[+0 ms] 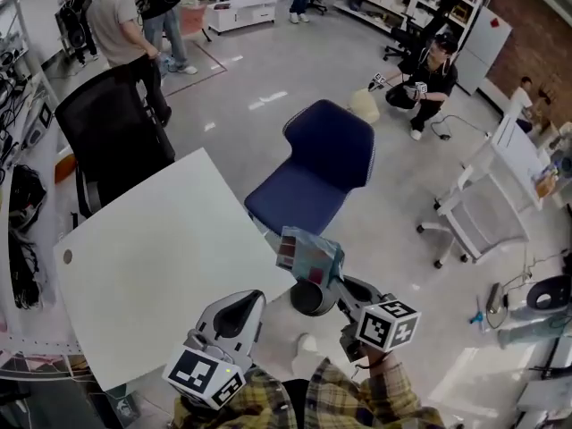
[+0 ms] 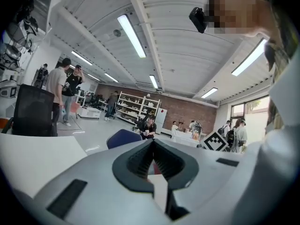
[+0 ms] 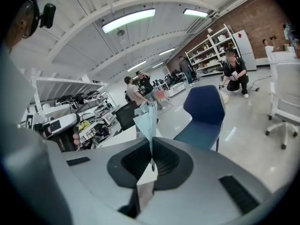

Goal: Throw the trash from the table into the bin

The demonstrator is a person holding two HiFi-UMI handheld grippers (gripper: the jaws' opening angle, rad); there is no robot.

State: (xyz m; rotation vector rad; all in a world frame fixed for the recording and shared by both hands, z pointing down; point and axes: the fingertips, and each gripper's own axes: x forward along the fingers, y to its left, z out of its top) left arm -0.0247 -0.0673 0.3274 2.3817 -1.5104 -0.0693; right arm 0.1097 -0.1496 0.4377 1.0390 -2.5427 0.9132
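Trash packet [image 1: 308,256], pinched in our right tongs [image 1: 320,280] just beyond the corner of the worktop [image 1: 152,266], should be gripped firmly, we judge, until the bin lies below; left tongs [image 1: 252,300] pressed together, empty.

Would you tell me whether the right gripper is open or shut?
Shut: the right gripper pinches the light-blue packet, which stands upright between its closed pads.

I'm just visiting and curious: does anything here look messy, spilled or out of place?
Nothing looks spilled or broken. The only untidy thing is a crumpled pale-blue wrapper, which is pinched in the right gripper near a corner of the white table.
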